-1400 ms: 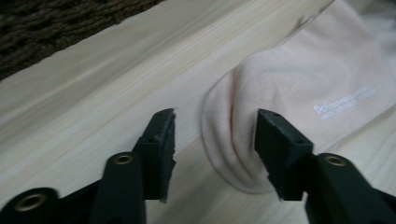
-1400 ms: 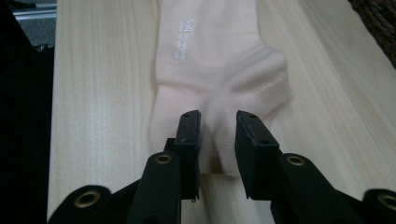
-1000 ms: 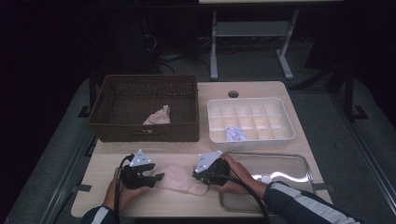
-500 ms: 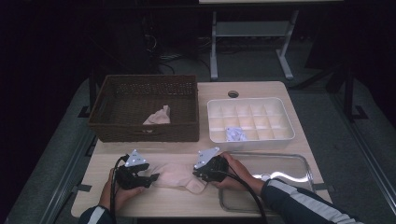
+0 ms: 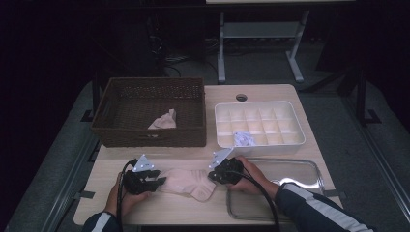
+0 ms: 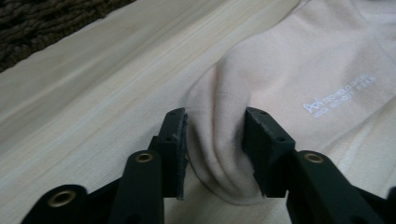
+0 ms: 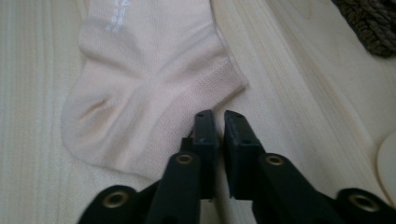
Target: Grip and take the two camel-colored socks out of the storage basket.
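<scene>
Sock [image 5: 186,180] lies flat at six o'clock; left gripper [image 6: 214,140] has just been closing, bunching its toe; right gripper [image 7: 215,122], jaws together, pinches the cuff. Folding not yet done.

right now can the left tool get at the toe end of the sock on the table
Probably yes: the left tool already straddles the bunched toe end of the sock, its jaws have just been closing, and nothing lies between it and the fabric.

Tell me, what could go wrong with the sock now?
The left gripper has just been closing and bunches only a small fold at the sock toe, so that fold might slip out when lifted. The right gripper is shut at the cuff edge; whether it caught any cloth is unclear, so that end could stay behind on the table.
</scene>
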{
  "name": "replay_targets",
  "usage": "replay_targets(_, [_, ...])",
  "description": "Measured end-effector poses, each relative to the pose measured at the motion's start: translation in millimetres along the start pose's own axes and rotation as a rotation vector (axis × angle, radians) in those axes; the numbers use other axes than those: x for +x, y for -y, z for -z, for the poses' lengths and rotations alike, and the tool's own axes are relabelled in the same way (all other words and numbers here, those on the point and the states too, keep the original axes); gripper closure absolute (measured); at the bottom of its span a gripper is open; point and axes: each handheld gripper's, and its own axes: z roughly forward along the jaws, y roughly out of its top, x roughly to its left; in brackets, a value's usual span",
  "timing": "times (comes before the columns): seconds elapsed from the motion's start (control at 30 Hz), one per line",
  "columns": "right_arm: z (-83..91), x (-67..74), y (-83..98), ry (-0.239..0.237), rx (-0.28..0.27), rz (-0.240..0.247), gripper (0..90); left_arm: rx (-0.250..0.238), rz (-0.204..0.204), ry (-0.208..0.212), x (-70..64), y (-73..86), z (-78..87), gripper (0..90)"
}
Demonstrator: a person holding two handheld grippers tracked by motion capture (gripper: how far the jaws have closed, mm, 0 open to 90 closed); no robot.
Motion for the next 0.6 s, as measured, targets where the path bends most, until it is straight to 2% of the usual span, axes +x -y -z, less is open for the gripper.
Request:
replay_targets(0.07, [0.0,0.4,0.2,-0.001,-0.004,0.002,86.8,-0.002,-0.003,-0.003,0.1,-0.4,-0.5,59.1])
replay_targets(0.1, [5.9,1.1,-0.9,0.013,-0.034,-0.022,83.8,-0.003,0.001,0.001,0.8,-0.5,-1.2,59.1])
replay_targets(0.13, [5.9,1.1,-0.9,0.013,-0.034,-0.022,83.8,-0.003,0.001,0.001,0.8,-0.5,-1.2,59.1])
replay_targets(0.17, [14.0,1.1,-3.6,-0.013,-0.086,-0.058,78.3,-0.014,0.010,0.005,0.8,0.3,-1.9,58.9])
replay_targets(0.2, [14.1,1.8,-4.9,-0.023,-0.098,-0.053,72.4,-0.014,0.010,0.005,0.8,0.3,-1.9,58.5])
replay_targets(0.23, [13.2,4.1,-6.3,-0.025,-0.101,-0.064,71.3,-0.015,0.015,0.014,2.2,0.8,-1.9,58.4])
replay_targets(0.3, [6.3,6.0,-8.7,-0.014,-0.087,-0.038,69.0,-0.014,0.008,0.020,3.3,0.6,-2.2,58.0])
replay_targets(0.4, [-2.2,5.9,-11.0,-0.018,-0.073,-0.027,70.8,-0.012,-0.004,0.022,4.2,0.3,-2.3,58.1])
replay_targets(0.43, [-8.0,6.1,-10.8,-0.046,-0.072,-0.034,76.9,-0.013,-0.002,0.024,4.3,0.6,-2.2,58.1])
replay_targets(0.47, [-8.1,5.6,-10.8,-0.049,-0.071,-0.018,81.4,-0.013,-0.002,0.024,4.3,0.6,-2.2,58.1])
replay_targets(0.5, [-7.6,5.9,-10.9,-0.042,-0.074,0.009,83.9,-0.011,-0.007,0.026,4.6,0.5,-2.1,58.2])
replay_targets(0.6, [-3.4,6.8,-11.9,-0.027,-0.066,0.012,85.8,-0.019,-0.002,0.028,4.1,0.5,-2.6,58.6])
